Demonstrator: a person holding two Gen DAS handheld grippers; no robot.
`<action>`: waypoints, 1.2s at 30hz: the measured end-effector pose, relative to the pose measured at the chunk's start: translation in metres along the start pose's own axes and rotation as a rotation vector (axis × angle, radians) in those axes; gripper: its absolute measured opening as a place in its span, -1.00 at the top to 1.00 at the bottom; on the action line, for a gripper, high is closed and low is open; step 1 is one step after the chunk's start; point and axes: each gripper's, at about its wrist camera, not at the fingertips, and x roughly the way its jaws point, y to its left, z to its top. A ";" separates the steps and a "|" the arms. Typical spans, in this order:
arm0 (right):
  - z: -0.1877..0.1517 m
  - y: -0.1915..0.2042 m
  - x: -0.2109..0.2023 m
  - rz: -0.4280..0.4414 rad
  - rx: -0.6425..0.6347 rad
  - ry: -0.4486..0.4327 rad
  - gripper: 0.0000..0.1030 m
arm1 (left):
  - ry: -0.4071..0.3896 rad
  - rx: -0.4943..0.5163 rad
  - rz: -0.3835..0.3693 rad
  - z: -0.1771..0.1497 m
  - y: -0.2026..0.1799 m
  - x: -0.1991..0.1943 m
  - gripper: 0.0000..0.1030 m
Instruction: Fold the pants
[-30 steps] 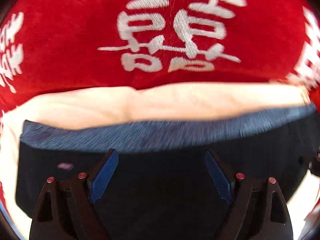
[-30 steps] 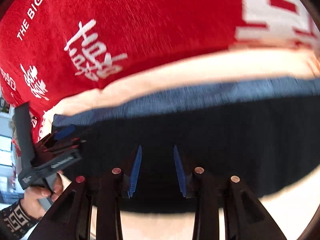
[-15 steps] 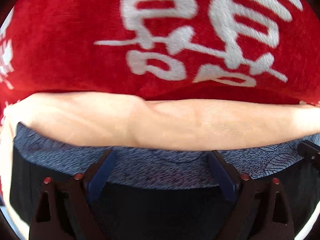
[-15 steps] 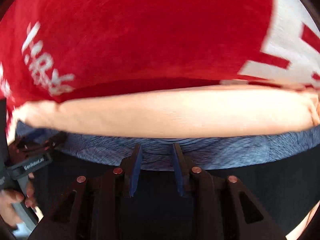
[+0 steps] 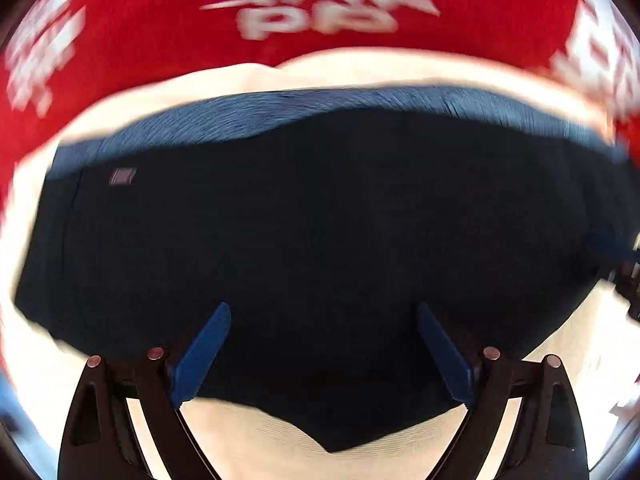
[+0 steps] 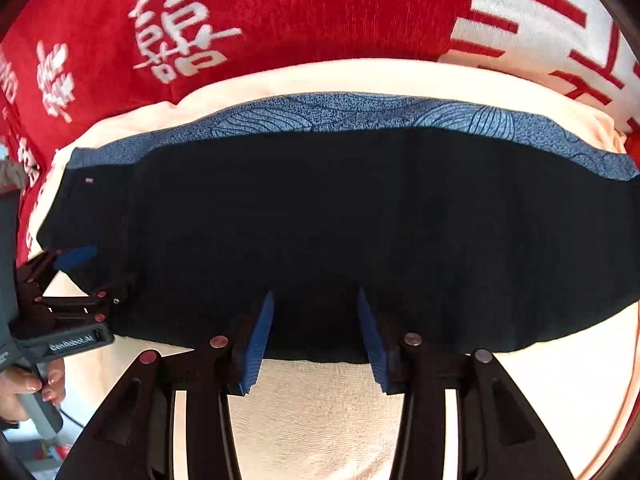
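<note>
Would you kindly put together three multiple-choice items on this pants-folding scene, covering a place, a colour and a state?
1. Where does the blue patterned garment lie in relation to the black folded pants?
A. Under them, showing along their far edge
B. On top of them
C. Off to one side, apart from them

2. What colour is the blanket with white characters beyond the pile?
A. Green
B. Red
C. Yellow

3. How do the left gripper jaws stand?
A. Clamped on the pants
B. Closed on the cream towel
C. Wide apart, holding nothing

Answers: 1 A, a blue strip borders only the pants' far edge. 2 B, red cloth fills the top of both views. 3 C, its blue pads stand well apart above the flat pants.
</note>
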 end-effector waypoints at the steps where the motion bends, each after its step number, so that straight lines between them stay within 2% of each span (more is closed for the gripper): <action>1: -0.003 0.002 -0.001 -0.013 -0.015 -0.005 0.07 | 0.014 -0.023 -0.013 -0.001 0.002 0.001 -0.85; 8: 0.006 0.001 -0.005 0.003 0.004 0.007 -0.11 | 0.015 -0.005 0.021 0.009 -0.007 -0.003 -0.85; 13: -0.006 0.004 -0.003 0.023 -0.003 -0.013 -0.18 | 0.018 -0.025 0.021 0.009 -0.013 -0.003 -0.85; 15: -0.005 0.004 -0.003 0.034 0.004 -0.010 -0.22 | 0.018 -0.033 0.027 -0.008 -0.009 -0.002 -0.85; 17: -0.004 0.001 -0.002 0.063 0.023 -0.004 -0.29 | 0.020 -0.031 0.039 -0.006 -0.011 -0.003 -0.85; 18: -0.002 0.001 -0.002 0.075 0.032 0.001 -0.29 | 0.022 -0.030 0.044 -0.013 -0.013 -0.002 -0.85; 26: -0.016 -0.016 -0.016 0.135 0.128 0.012 -0.30 | 0.066 0.005 0.098 0.004 -0.025 -0.004 -0.85; 32: -0.031 -0.066 -0.044 0.091 0.249 -0.050 -0.30 | 0.025 0.090 0.078 0.015 -0.069 -0.020 -0.85; 36: -0.038 -0.128 -0.068 0.008 0.385 -0.124 -0.22 | -0.002 0.125 0.015 0.031 -0.119 -0.026 -0.85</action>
